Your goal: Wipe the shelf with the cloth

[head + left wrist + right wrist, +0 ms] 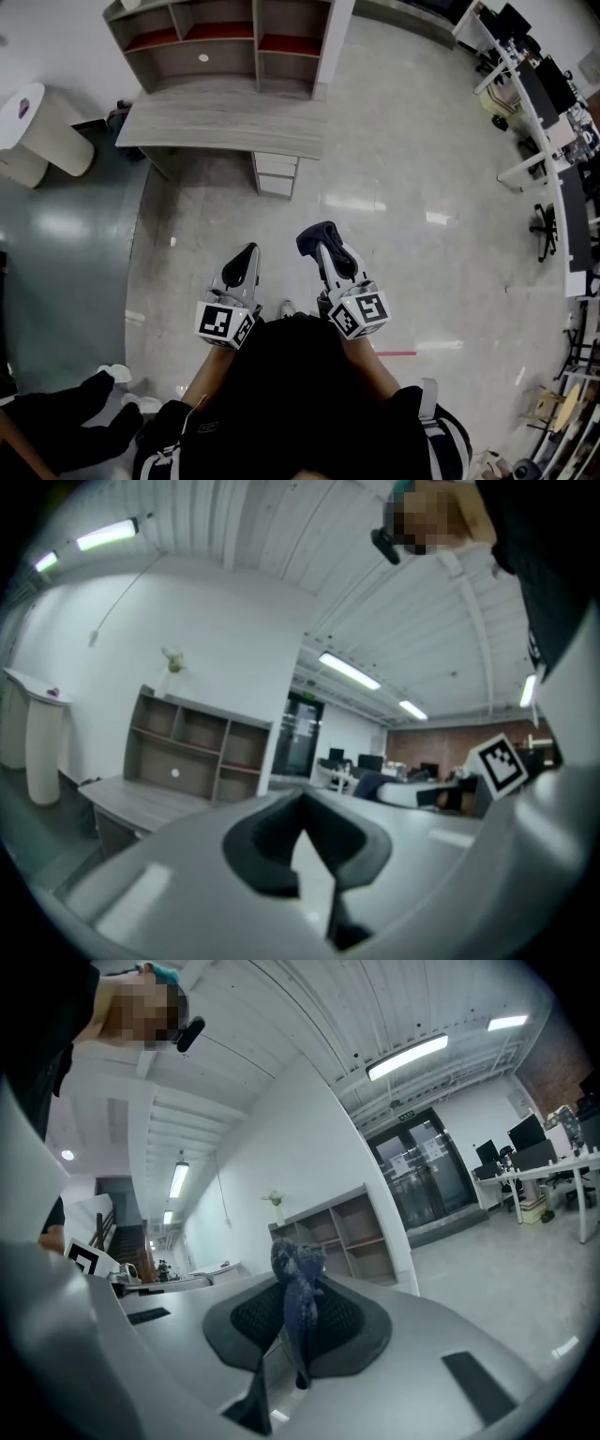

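Though the cloth (298, 1283) was pinched by the right claw (325, 249) (left claw (246, 261) pressed together, empty), the shelf (225, 56) probably needed to be approached first.

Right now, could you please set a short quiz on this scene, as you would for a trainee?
1. Fill in: the cloth is clamped in the ____ hand-held gripper.
2. True or false: the cloth is touching the shelf.
3. The left hand-held gripper holds: A) a sponge B) a bottle C) nothing.

Key
1. The right hand-held gripper.
2. False; the shelf stands well ahead, across open floor.
3. C
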`<state>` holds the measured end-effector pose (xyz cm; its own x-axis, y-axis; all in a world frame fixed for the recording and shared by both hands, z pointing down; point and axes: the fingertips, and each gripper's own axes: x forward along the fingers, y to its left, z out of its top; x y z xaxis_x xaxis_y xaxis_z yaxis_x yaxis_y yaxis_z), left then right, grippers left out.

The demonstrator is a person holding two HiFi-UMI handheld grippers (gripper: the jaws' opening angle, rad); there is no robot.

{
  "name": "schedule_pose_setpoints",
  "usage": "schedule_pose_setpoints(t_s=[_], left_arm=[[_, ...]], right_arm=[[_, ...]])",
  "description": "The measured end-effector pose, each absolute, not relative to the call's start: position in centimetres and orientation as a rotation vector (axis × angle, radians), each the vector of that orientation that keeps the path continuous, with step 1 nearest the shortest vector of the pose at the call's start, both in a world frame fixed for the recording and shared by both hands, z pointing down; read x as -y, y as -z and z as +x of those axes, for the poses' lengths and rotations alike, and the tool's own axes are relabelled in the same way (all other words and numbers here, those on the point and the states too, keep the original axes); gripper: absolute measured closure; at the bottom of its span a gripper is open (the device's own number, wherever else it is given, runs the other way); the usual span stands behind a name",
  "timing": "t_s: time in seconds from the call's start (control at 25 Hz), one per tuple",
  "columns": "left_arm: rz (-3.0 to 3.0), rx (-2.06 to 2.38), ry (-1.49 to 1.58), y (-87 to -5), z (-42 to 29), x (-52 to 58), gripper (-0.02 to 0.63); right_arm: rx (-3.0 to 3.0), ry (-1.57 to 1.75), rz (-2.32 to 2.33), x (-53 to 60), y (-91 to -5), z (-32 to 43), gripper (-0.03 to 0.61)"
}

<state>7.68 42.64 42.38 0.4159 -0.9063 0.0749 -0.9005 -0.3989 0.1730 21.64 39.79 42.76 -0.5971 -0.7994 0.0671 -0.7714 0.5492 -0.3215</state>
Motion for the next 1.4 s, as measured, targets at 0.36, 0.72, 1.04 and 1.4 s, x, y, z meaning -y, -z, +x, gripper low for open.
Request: schedule_pose_setpoints(t_s=[0.36,0.72,1.04,1.4], left_arm=[[2.427,1.659,-0.003,-43.6,9.4,-40.8,0.611],[2.443,1.567,0.018,-45.2,8.1,-34.6,0.611],[2.505,1.471,0.06,-44.0,3.8,-24.3,0.611],[2.53,1.41,0.064,-45.0,-2.5,-13.5,0.611]], right_arm=[[-2.733,0.512,-1.279,-36.7,-43.5,22.3,0.525],[-2.717,0.502,-1.344,-30.2,-44.1,20.4,0.525],[-2.674,0.515,-1.428,-22.1,-43.5,15.7,0.525],[-2.584,0.507,-1.553,-11.3,-43.3,10.9,0.525]])
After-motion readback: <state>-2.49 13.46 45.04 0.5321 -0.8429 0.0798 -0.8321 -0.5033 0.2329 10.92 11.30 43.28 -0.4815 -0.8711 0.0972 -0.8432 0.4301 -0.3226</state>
